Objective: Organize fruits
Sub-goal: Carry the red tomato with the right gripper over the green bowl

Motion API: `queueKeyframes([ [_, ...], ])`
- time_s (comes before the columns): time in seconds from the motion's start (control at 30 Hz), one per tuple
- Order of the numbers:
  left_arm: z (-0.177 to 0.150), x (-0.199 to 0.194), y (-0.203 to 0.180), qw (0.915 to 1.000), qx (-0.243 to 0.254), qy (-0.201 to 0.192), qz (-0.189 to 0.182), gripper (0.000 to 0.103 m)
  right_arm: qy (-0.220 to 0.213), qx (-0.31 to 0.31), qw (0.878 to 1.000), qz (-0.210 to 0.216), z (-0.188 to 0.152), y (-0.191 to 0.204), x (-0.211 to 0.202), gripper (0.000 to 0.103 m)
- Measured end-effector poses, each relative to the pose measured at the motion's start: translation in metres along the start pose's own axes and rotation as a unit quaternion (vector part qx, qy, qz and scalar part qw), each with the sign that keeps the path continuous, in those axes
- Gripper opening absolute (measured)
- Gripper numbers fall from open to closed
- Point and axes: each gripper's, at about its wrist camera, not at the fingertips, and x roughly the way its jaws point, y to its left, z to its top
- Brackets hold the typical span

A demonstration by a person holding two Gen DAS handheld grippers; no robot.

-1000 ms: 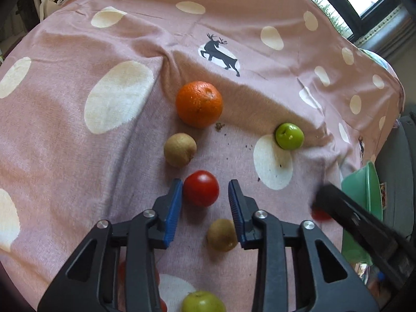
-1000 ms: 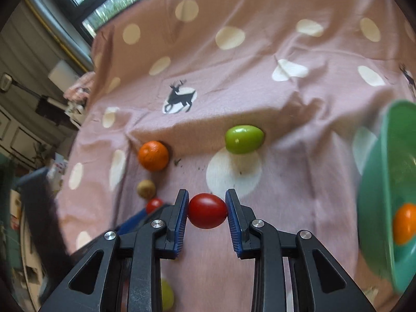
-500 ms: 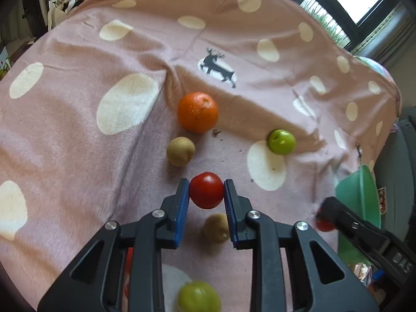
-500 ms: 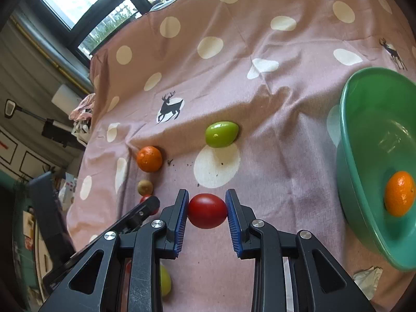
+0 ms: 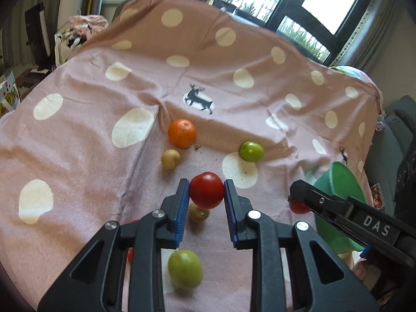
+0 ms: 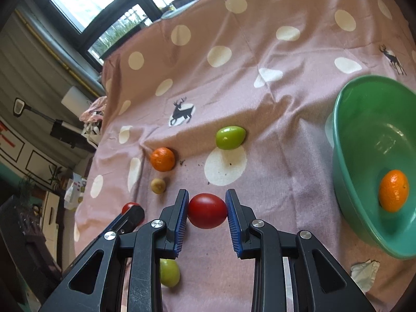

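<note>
My left gripper (image 5: pixel 206 193) is shut on a red tomato (image 5: pixel 206 193) and holds it above the pink dotted cloth (image 5: pixel 78 143). My right gripper (image 6: pixel 207 210) is shut on another red tomato (image 6: pixel 207 210), left of the green bowl (image 6: pixel 345 140). The bowl holds one orange (image 6: pixel 393 191). On the cloth lie an orange (image 5: pixel 181 133), a brown kiwi (image 5: pixel 170 158), a second kiwi (image 5: pixel 198 213), a far green apple (image 5: pixel 251 151) and a near green apple (image 5: pixel 184 269). The right gripper also shows in the left wrist view (image 5: pixel 296 202), and the bowl (image 5: pixel 338 182) behind it.
A crumpled tissue (image 6: pixel 364 273) lies by the bowl's near side. Small dark crumbs (image 6: pixel 197 165) dot the cloth near the orange. The cloth rises in a fold behind the fruits. Windows and furniture stand beyond the cloth's far edge.
My left gripper closed on the red tomato and lifted it off the cloth. My right gripper kept its tomato and the bowl came fully into its view.
</note>
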Motion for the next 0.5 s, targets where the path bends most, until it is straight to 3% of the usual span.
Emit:
queueKeyframes([
  [0.5, -0.009, -0.034, -0.030, 0.9978, 0.033, -0.043, -0.038, 0.026, -0.041, -0.020, 0.999, 0.018, -0.003, 0.011, -0.032, 0.031],
])
